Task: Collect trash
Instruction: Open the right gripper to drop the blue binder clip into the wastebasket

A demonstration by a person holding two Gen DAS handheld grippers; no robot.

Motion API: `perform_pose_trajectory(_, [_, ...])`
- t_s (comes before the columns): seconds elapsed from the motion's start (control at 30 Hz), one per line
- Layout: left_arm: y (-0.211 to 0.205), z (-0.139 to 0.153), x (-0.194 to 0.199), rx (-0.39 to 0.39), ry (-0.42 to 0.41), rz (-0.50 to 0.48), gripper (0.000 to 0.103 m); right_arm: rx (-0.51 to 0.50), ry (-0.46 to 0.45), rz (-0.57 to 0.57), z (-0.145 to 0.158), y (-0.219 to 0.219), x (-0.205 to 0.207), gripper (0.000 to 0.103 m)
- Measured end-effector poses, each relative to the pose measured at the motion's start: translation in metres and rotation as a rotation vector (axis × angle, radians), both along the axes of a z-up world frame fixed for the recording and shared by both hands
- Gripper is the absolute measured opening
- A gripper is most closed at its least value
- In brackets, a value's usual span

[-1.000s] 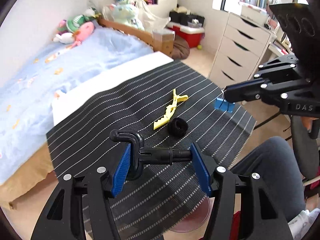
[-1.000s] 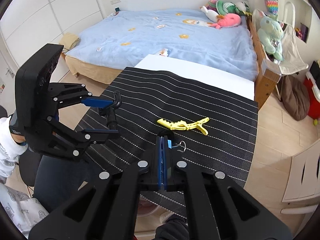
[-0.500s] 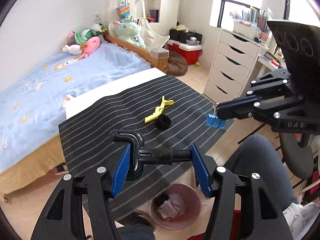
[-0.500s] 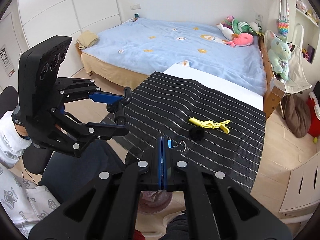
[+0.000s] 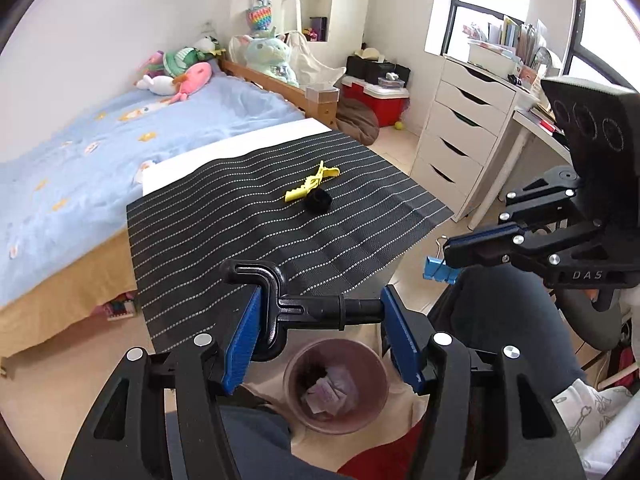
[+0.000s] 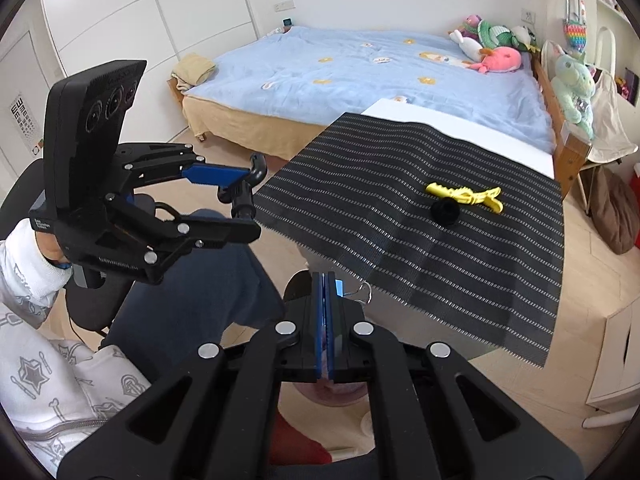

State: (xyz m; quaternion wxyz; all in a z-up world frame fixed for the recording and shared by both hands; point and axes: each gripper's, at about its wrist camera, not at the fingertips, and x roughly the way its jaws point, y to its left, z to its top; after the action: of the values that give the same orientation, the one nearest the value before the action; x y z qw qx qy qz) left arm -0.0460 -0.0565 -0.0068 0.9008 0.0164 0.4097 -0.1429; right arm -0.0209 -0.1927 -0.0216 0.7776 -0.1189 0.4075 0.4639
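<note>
Over the pink bin [image 5: 335, 385], left hand-held gripper [image 5: 320, 312] is clamped on a black plastic hook [image 5: 280, 300]; right hand-held gripper [image 6: 325, 280] is pinched on a blue binder clip [image 5: 440, 270], beside bin, not above. Risk: clip dropped now lands on floor; hook may snag on pads. Yellow hair clip [image 5: 312, 187] & black ring [image 5: 318, 201] lie on surface [image 5: 224, 224].

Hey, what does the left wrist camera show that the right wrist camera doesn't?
Only the left wrist view shows into the pink bin, with crumpled paper inside, plus the white drawers and the window.

Only the right wrist view shows the white wardrobe doors and the folded towel on the bed corner.

Both show the left gripper clamped on a black hook, the right gripper shut on a blue binder clip, and the striped mat carrying the yellow clip and black ring.
</note>
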Motion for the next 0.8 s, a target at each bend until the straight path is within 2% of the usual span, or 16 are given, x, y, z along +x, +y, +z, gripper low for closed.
perform_pose_trajectory(0.33, [0.004,0.003,-0.008,-0.007,-0.004,0.012,0.058,0.008,0.037,0.031,-0.01,0.004,-0.006,0.001])
perform_pose_trajectory(0.47, [0.005,0.003,-0.008,-0.011,-0.006,0.012,0.058,-0.006,0.038,0.038,-0.012,0.007,-0.006,0.006])
perform_pose_trajectory(0.53, [0.005,0.002,-0.008,-0.014,-0.005,0.012,0.058,-0.014,0.035,0.031,-0.013,0.007,-0.005,0.041])
perform_pose_trajectory(0.57, [0.005,0.002,-0.008,-0.014,-0.005,0.012,0.058,-0.007,0.038,0.024,-0.013,0.006,-0.004,0.072])
perform_pose_trajectory(0.6, [0.005,0.002,-0.008,-0.014,-0.005,0.011,0.058,0.004,0.037,0.017,-0.013,0.004,-0.003,0.085])
perform_pose_trajectory(0.7, [0.004,0.001,-0.009,-0.015,0.001,0.006,0.058,0.004,0.033,-0.01,-0.012,0.002,-0.001,0.093])
perform_pose_trajectory(0.8, [0.003,0.001,-0.009,-0.015,0.004,0.001,0.058,0.005,0.032,-0.032,-0.012,0.0,0.002,0.095])
